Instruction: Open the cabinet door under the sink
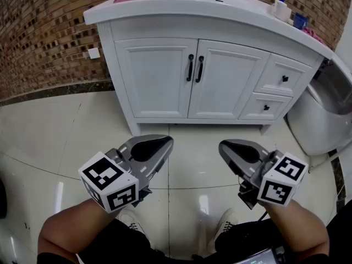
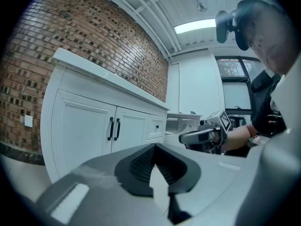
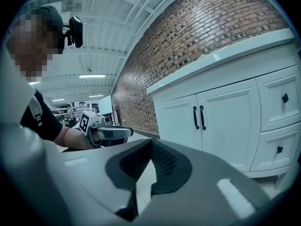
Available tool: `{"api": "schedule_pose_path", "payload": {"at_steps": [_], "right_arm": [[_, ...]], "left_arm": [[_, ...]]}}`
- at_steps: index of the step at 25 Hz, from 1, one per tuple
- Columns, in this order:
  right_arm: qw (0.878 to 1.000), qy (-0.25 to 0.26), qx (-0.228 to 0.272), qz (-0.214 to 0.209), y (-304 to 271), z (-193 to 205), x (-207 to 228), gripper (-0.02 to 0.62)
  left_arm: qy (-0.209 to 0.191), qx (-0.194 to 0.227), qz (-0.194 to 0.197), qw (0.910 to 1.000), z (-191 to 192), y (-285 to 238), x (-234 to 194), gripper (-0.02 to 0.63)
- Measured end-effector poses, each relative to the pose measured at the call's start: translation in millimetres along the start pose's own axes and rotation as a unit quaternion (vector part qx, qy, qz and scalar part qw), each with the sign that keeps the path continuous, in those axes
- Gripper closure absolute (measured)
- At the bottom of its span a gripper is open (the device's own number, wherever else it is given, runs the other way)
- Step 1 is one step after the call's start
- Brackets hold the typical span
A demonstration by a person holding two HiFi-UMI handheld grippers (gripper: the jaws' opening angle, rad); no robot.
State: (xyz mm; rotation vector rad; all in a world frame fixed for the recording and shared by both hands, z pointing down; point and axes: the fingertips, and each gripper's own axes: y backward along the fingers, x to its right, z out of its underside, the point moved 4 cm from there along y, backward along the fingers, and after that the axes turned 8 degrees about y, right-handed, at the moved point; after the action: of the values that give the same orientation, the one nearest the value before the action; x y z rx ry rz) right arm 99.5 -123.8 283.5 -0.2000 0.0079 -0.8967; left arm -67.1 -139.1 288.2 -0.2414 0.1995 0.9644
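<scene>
Nothing was done yet. The white panelled cabinet doors (image 1: 159,78) with black bar handles (image 1: 190,67) were closed, well ahead of the left gripper (image 1: 163,143) and right gripper (image 1: 226,146). Both had their jaws together, holding nothing. Reaching, gripping and pulling were left to do.

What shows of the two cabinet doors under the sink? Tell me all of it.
The cabinet doors are a white pair with recessed panels, painted wood by the look, both shut and flush. Two black vertical bar handles sit side by side at the centre seam. They stand below the white countertop, left of two small drawers. Nothing touches them.
</scene>
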Motion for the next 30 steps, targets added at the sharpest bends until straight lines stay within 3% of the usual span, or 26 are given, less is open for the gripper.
{"api": "schedule_pose_path", "payload": {"at_steps": [30], "right_arm": [[1.000, -0.003, 0.006, -0.001, 2.8, -4.0, 3.0, 0.591]], "left_arm": [[-0.003, 0.000, 0.004, 1.0000, -1.0, -1.4, 3.7, 0.598]]}}
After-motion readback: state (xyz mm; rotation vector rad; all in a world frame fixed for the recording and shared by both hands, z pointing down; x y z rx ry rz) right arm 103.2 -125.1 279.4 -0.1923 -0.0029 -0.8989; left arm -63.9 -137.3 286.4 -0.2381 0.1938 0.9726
